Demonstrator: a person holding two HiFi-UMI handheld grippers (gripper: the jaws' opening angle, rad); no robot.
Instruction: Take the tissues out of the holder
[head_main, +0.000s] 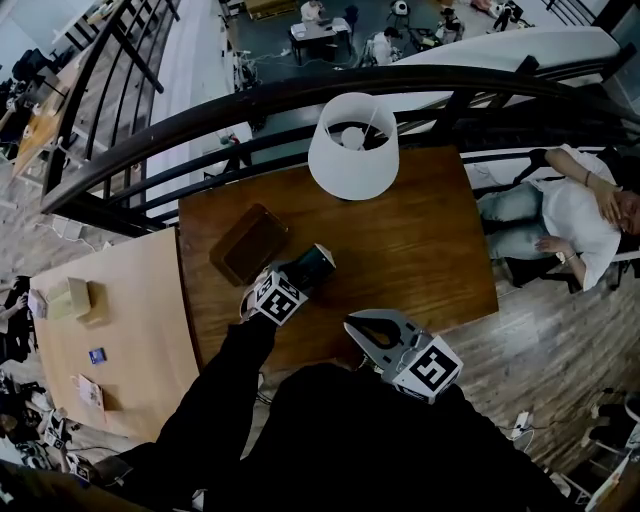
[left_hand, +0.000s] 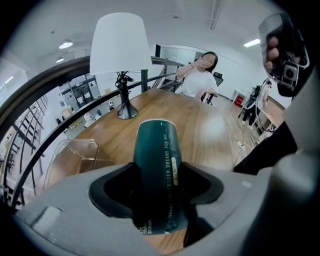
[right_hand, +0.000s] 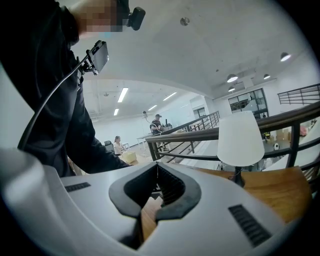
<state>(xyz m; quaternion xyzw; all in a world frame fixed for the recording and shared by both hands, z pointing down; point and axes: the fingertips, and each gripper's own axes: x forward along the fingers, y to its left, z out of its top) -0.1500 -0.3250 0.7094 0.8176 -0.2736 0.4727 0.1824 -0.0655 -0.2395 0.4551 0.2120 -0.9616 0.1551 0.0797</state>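
Holder (head_main: 250, 243) left of lamp (head_main: 353, 145), on table (head_main: 420, 240)

One tissue pack (left_hand: 156, 165), one clear holder (head_main: 250, 243), one lamp (head_main: 353, 147), one dark table (head_main: 420, 240), one pale table (head_main: 140, 320)

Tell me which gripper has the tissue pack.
The left gripper: its jaws clamp the dark green tissue pack. The right gripper is shut with nothing between its jaws.

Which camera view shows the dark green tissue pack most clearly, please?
The left gripper view: the tissue pack fills the centre, clamped between the jaws, with its printed lettering visible. The head view shows only its small dark end, from above. The right gripper view does not show it.
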